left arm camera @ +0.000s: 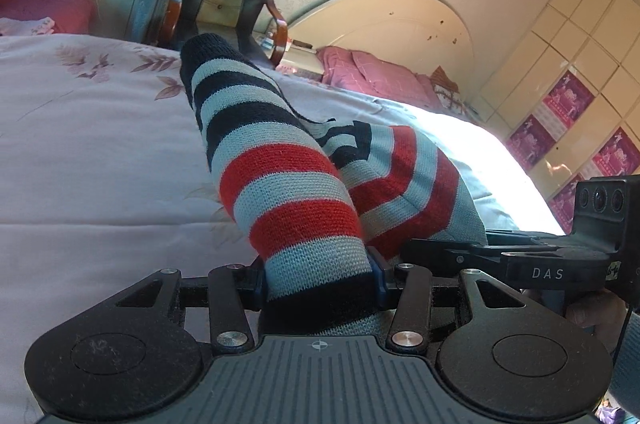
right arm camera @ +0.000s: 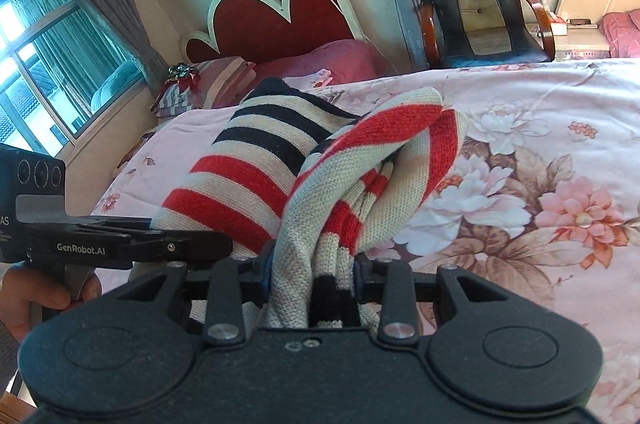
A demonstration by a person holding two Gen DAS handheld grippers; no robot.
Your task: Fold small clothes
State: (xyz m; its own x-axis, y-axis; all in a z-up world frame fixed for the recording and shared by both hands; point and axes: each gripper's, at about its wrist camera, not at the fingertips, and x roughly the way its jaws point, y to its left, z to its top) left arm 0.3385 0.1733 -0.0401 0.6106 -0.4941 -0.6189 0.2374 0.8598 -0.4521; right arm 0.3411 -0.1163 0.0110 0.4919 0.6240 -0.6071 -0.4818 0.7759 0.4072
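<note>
The striped knit garment (left arm camera: 288, 184) is clenched by the left hand-held gripper (left arm camera: 320, 280) and right hand-held gripper (right arm camera: 314, 276) — it should be kept level and lowered evenly onto the bed (right arm camera: 560, 112).

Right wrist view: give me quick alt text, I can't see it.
The right gripper is clamped on a bunched red, cream and navy striped knit garment, held above a pink floral bedspread. The left gripper grips the garment's other edge.

Red, navy and pale striped knit garment (left arm camera: 288, 184), bunched, raised above bed.
</note>
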